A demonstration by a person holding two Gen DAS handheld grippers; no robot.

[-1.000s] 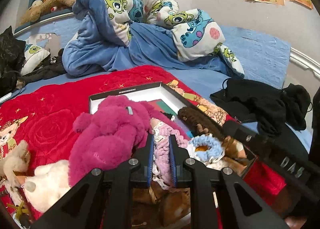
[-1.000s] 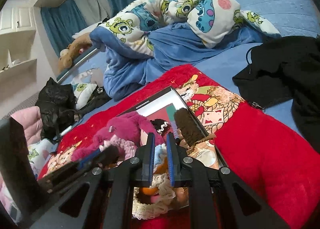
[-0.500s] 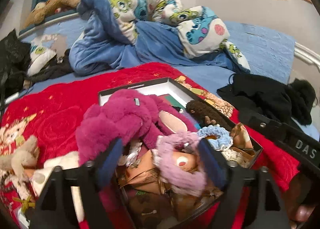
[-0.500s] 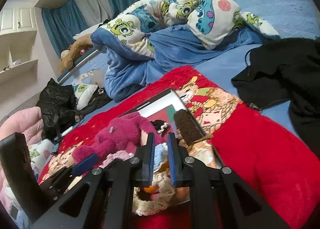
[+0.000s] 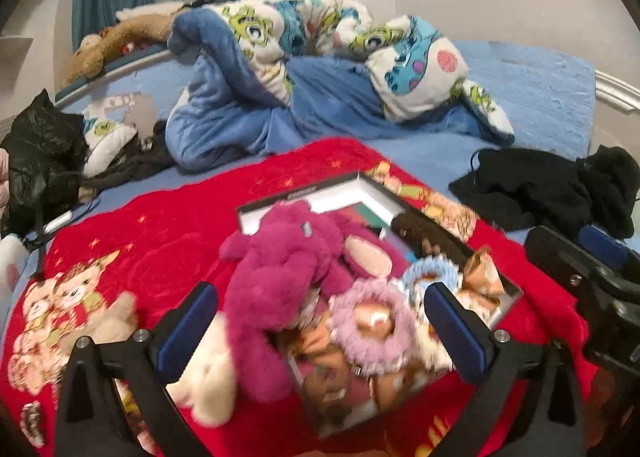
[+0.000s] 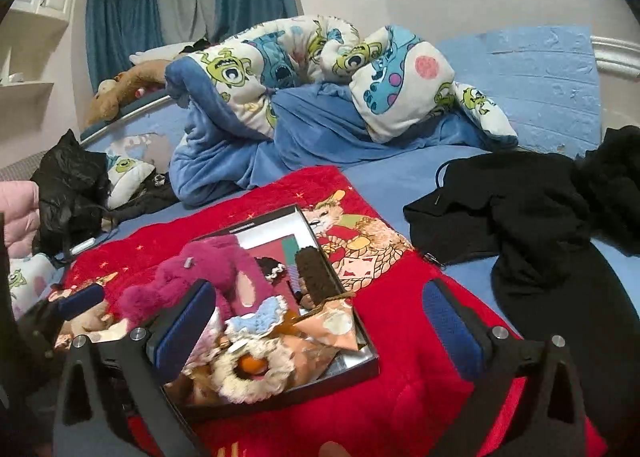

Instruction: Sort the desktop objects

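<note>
A shallow black box (image 5: 360, 183) on the red blanket holds a magenta plush (image 5: 280, 277), a pink crocheted ring (image 5: 372, 321), a blue crocheted ring (image 5: 424, 277) and a brown knitted piece (image 5: 432, 237). My left gripper (image 5: 320, 321) hovers above the box's near end, its jaws opening, gripping nothing. In the right wrist view the box (image 6: 360, 337) shows the magenta plush (image 6: 216, 269) and a cream crocheted ring (image 6: 252, 369). My right gripper (image 6: 318, 315) hangs over the near corner, its jaws opening, pads touching nothing.
A cream plush (image 5: 208, 377) leans on the box's left side, with a beige plush (image 5: 116, 321) beside it. Black clothes (image 6: 520, 209) lie right, a rumpled cartoon duvet (image 5: 320, 57) behind, a black bag (image 5: 40, 165) left.
Both grippers went from shut to wide open and drew back and up from the box. The pink crocheted ring left the left jaws and lies in the box.
</note>
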